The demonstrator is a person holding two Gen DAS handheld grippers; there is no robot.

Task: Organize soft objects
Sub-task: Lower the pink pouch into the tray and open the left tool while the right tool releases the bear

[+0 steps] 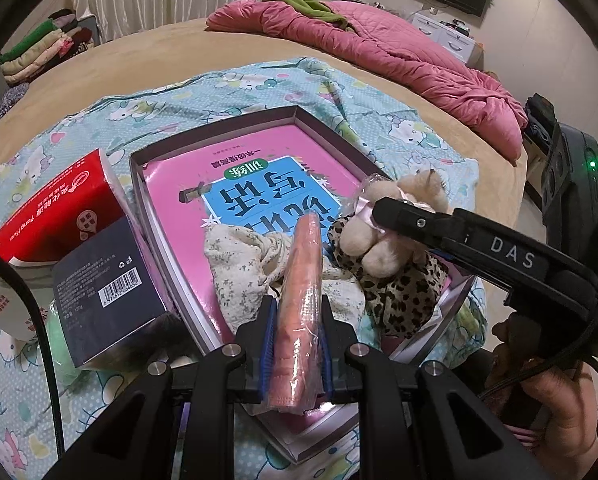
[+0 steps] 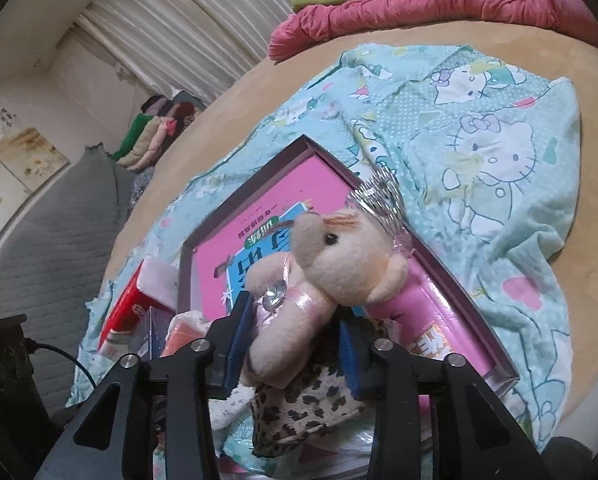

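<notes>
Left hand-held gripper clamps a wrapped pink roll over the box; right hand-held gripper, jaws partly apart around the plush bear, risks dropping it outside.

Cream teddy bear on leopard-print cloth, pink book, turquoise cartoon-cat sheet, crimson quilt.

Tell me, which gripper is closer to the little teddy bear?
Right. The right gripper has the teddy bear between its fingers, over the leopard-print cloth. The left gripper is off to the bear's side, shut on a pink wrapped packet.
</notes>
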